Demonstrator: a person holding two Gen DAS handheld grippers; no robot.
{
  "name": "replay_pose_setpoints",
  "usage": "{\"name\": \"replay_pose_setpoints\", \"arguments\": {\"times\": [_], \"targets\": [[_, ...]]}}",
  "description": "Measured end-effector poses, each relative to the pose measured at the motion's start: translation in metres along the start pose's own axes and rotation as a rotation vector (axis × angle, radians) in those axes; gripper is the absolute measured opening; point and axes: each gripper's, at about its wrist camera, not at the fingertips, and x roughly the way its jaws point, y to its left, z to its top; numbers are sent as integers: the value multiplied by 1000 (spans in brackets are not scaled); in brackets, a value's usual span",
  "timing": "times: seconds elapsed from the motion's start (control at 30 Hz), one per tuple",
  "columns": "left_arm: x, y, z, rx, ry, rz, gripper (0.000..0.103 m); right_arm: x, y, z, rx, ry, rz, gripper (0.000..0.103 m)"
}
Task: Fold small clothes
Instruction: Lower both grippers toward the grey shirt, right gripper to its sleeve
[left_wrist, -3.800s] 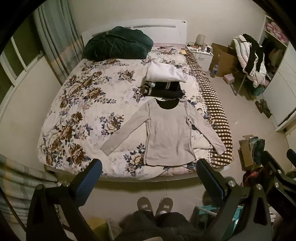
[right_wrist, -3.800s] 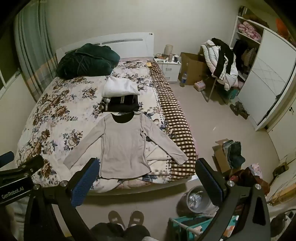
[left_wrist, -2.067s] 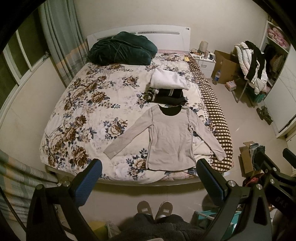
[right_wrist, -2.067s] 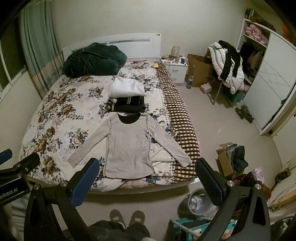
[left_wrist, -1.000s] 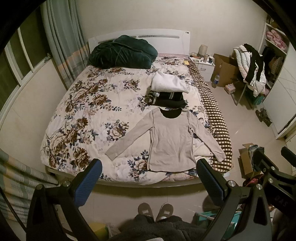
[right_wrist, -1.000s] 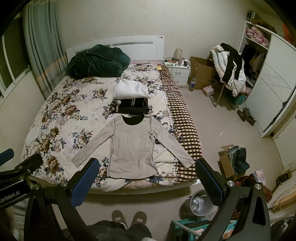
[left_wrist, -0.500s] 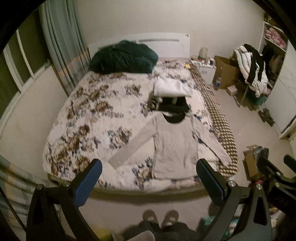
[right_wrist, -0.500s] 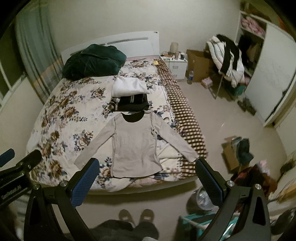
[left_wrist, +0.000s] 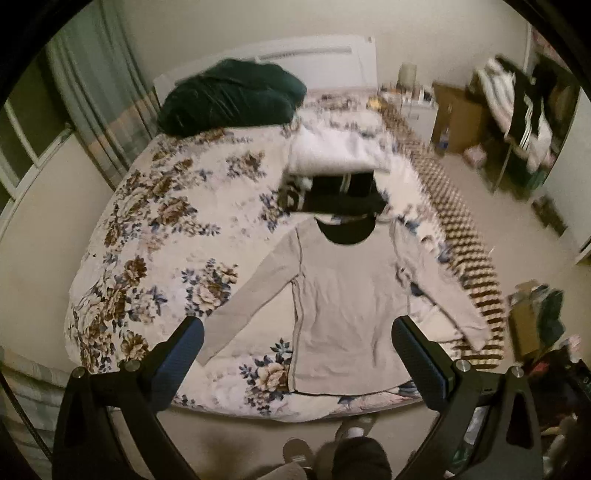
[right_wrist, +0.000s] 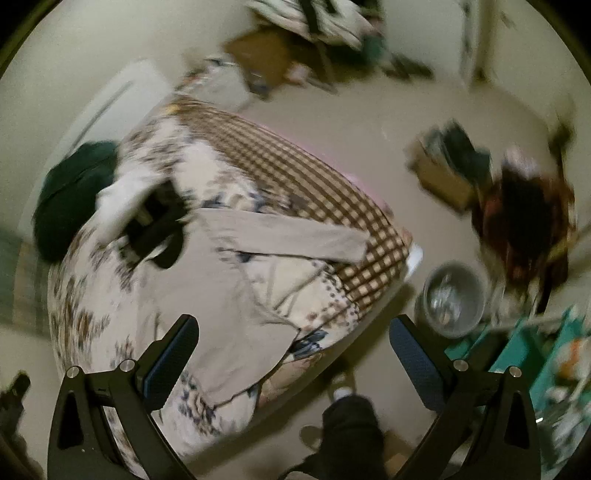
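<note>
A beige long-sleeved top (left_wrist: 347, 295) lies flat on the flowered bed cover (left_wrist: 155, 221), both sleeves spread out. In the tilted, blurred right wrist view the same top (right_wrist: 221, 280) shows with its right sleeve (right_wrist: 295, 236) reaching onto the checked blanket (right_wrist: 295, 170). My left gripper (left_wrist: 295, 362) hangs open above the foot of the bed, over the top's hem. Empty and open, my right gripper (right_wrist: 291, 362) hovers over the bed's right front corner. Beyond the collar sit a folded black garment (left_wrist: 340, 195) and a folded white one (left_wrist: 332, 151).
A dark green bundle (left_wrist: 229, 99) rests by the headboard. A metal basin (right_wrist: 452, 299) and a cardboard box (right_wrist: 443, 173) stand on the floor right of the bed. A person's slippered feet (left_wrist: 325, 443) stand at the bed's foot. Window and curtain (left_wrist: 92, 85) are on the left.
Both grippers have moved forward and down toward the bed. The right one has swung and tilted toward the right front corner, blurring its view. Both remain open.
</note>
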Motion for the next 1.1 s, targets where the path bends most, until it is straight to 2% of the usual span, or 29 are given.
{"name": "replay_pose_setpoints", "arguments": {"times": [0.07, 0.2, 0.37, 0.43, 0.6, 0.7, 0.8, 0.83, 0.9, 0.93, 0.97, 1.03, 1.1], "targets": [[43, -26, 4, 20, 41, 25, 103, 50, -33, 15, 82, 33, 9, 103], [115, -67, -17, 31, 156, 42, 103, 167, -93, 37, 254, 104, 52, 103], [222, -124, -47, 64, 287, 52, 103, 287, -145, 40, 481, 148, 136, 103], [251, -135, -56, 68, 320, 58, 103, 330, -160, 35, 580, 160, 178, 103], [329, -163, -77, 83, 386, 81, 103, 404, -176, 18, 760, 161, 269, 103], [362, -175, -83, 93, 408, 88, 103, 437, -181, 6, 875, 150, 321, 97], [383, -181, -86, 107, 419, 97, 103, 443, -185, -2, 972, 56, 353, 96], [388, -183, -86, 108, 421, 95, 103, 445, -188, -5, 1011, 31, 362, 94], [392, -185, -87, 108, 424, 91, 103, 448, -190, -10, 1074, -9, 377, 77], [394, -188, -86, 107, 425, 89, 103, 450, -189, -11, 1087, -14, 368, 66], [395, -189, -86, 108, 426, 87, 103, 450, -188, -11, 1091, -23, 363, 59], [394, -192, -85, 111, 423, 85, 103, 455, -187, -9, 1087, -41, 349, 49], [391, -193, -86, 114, 423, 80, 103, 455, -187, -5, 1078, -52, 338, 27]]}}
